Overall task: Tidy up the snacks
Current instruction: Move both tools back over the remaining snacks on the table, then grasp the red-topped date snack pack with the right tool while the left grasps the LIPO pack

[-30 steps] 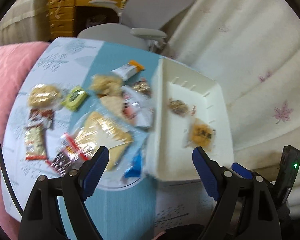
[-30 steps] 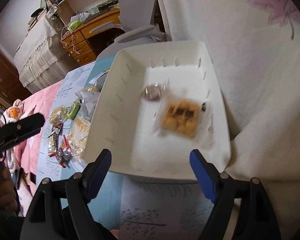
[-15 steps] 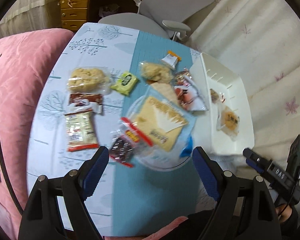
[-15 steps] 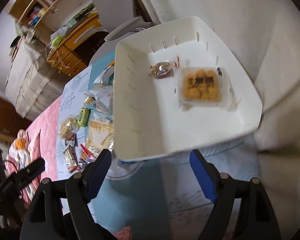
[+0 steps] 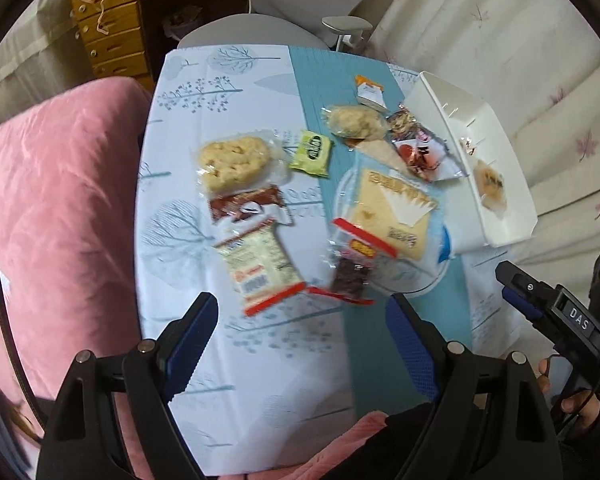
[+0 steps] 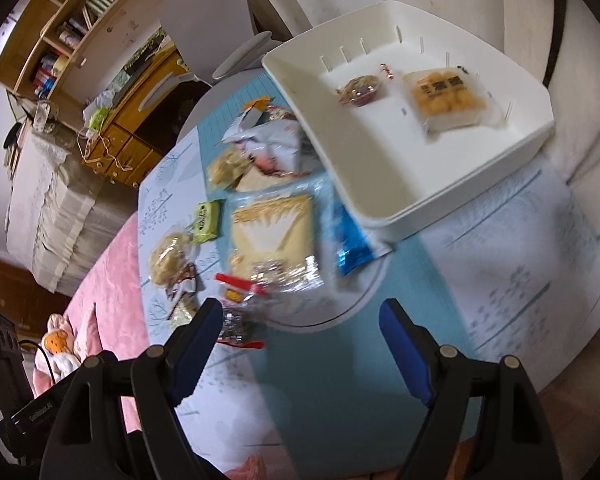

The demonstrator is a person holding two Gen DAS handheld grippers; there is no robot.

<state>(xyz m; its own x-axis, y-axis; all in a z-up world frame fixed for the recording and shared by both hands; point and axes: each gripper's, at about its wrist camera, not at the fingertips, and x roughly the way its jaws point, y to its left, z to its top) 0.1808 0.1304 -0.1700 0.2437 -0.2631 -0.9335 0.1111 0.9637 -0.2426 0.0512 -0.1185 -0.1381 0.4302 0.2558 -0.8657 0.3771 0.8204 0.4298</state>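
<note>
Blurred by motion in both views; print on most wrappers unreadable. Blue foil packet (image 6: 350,246) partly tucked under the white plastic bin (image 6: 496,156), only a sliver of it visible from the left wrist. Small twisted candy (image 6: 359,89) and clear-wrapped orange pastry (image 6: 444,96) inside the bin, on its smooth floor, slotted walls around them. Bin at the far right of the tabletop (image 5: 260,344), hard against cream floral fabric. Loose snacks spread across the tabletop's thin tree-print cover: flat square yellow cracker pack (image 5: 392,210), glossy; lumpy pale puffed cake (image 5: 234,160) in crinkled clear film; small green sachet (image 5: 311,153); brown wrapper (image 5: 246,208) touching a white-and-red pouch (image 5: 262,268) below it; dark, red-edged packet (image 5: 354,270) overlapping the cracker pack's near corner. Silver-and-red bags (image 6: 268,146) heaped just beside the bin's wall, shapes hard to separate. Left tongs (image 5: 302,340) spread wide, grasping nothing, above the near tabletop; blue ribbed pads. Right tongs (image 6: 302,344) likewise released and empty, left pad crossing the dark packet in view. Pink plush bedding (image 5: 56,216) left, edge cut off.
</note>
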